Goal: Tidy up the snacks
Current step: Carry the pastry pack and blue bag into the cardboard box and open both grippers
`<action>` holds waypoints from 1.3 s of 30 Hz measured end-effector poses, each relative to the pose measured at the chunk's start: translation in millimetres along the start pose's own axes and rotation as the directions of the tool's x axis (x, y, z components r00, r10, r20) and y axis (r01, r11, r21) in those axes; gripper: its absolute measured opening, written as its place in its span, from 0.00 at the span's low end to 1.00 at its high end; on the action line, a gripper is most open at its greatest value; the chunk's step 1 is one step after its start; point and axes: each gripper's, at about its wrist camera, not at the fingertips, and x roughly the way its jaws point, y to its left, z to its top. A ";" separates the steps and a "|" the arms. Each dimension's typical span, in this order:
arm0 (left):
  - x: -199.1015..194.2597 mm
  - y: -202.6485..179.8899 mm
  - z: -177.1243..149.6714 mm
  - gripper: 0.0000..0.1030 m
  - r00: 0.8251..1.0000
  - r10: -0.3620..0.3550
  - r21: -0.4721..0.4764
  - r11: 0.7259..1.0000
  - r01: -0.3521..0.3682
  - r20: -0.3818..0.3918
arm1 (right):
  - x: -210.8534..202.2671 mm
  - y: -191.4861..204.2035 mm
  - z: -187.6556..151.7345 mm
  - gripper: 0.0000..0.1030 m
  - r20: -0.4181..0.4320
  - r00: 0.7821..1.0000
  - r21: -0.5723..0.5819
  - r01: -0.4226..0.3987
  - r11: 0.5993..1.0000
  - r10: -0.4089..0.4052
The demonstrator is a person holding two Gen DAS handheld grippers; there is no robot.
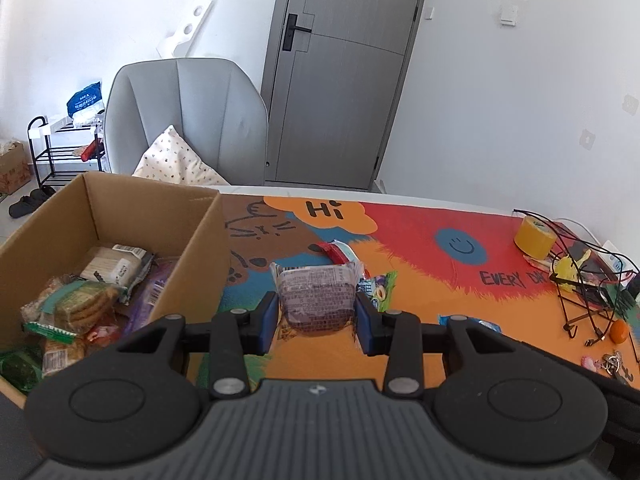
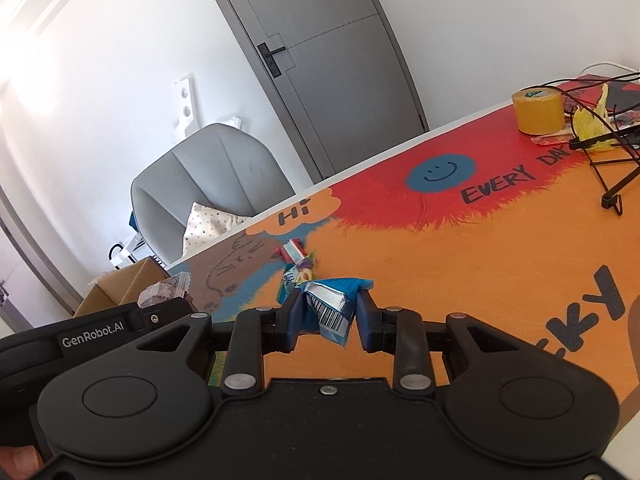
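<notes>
Left gripper (image 1: 316, 316) has its blue pads pressed on both sides of a purple wrapped cake (image 1: 316, 300), lifted just right of the cardboard box (image 1: 120, 204) with its packets. Right gripper (image 2: 329, 316) pinches a crinkly blue snack packet (image 2: 332, 308) above the bright mat (image 2: 480, 280). Both look light and soft, slick film, likely to crush, so a gentle hold across the middle suits. Two more wrappers (image 1: 360, 268) lie beyond on the mat.
</notes>
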 end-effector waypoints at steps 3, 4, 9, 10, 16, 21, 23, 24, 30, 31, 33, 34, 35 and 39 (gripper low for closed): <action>-7.7 9.6 4.5 0.38 1.000 0.006 -0.014 1.000 -0.005 0.015 | 0.5 8.6 0.2 0.28 0.003 1.000 -0.007 -0.014 1.000 0.014; -10.7 13.0 6.0 0.38 1.000 0.008 -0.019 1.000 -0.007 0.020 | -0.5 12.6 0.4 0.28 0.006 1.000 -0.012 -0.020 1.000 0.020; -24.3 33.0 14.8 0.38 0.998 0.026 -0.057 0.998 -0.023 0.051 | -2.6 33.4 5.0 0.28 0.020 0.998 -0.040 -0.057 0.998 0.058; -26.6 37.1 16.2 0.38 0.998 0.031 -0.066 0.997 -0.027 0.057 | -2.7 38.0 6.0 0.28 0.023 0.998 -0.047 -0.065 0.997 0.066; -38.7 66.4 23.2 0.38 0.994 0.075 -0.105 0.992 -0.066 0.081 | 0.3 63.4 7.7 0.28 0.024 0.992 -0.071 -0.118 0.990 0.120; -43.9 86.8 23.2 0.38 0.991 0.110 -0.134 0.986 -0.099 0.078 | 5.9 82.8 6.3 0.28 0.015 0.989 -0.092 -0.147 0.985 0.149; -46.0 94.6 22.5 0.38 0.990 0.121 -0.146 0.983 -0.109 0.077 | 6.7 90.2 6.1 0.28 0.014 0.987 -0.099 -0.161 0.982 0.163; -48.2 99.6 21.5 0.38 0.989 0.128 -0.152 0.982 -0.115 0.076 | 7.4 93.5 6.3 0.28 0.012 0.986 -0.102 -0.167 0.981 0.169; -60.9 120.8 18.9 0.39 0.984 0.159 -0.184 0.972 -0.143 0.079 | 8.5 116.8 4.1 0.28 0.007 0.979 -0.131 -0.199 0.971 0.202; -62.5 123.5 18.6 0.39 0.983 0.163 -0.187 0.971 -0.146 0.078 | 8.3 120.0 3.4 0.28 0.004 0.978 -0.134 -0.205 0.970 0.208; -64.3 130.8 18.8 0.39 0.982 0.170 -0.199 0.968 -0.152 0.077 | 8.9 126.2 1.9 0.28 0.000 0.976 -0.138 -0.214 0.967 0.216; -65.2 134.2 18.6 0.39 0.982 0.175 -0.204 0.967 -0.156 0.077 | 8.7 129.2 1.2 0.28 -0.001 0.976 -0.142 -0.218 0.966 0.220; -65.7 137.3 18.4 0.39 0.981 0.180 -0.208 0.965 -0.161 0.076 | 8.7 132.4 0.3 0.28 -0.004 0.975 -0.145 -0.222 0.964 0.224; -67.4 147.3 15.7 0.40 0.981 0.186 -0.224 0.960 -0.168 0.060 | 9.9 144.7 -2.4 0.28 -0.015 0.970 -0.159 -0.243 0.957 0.243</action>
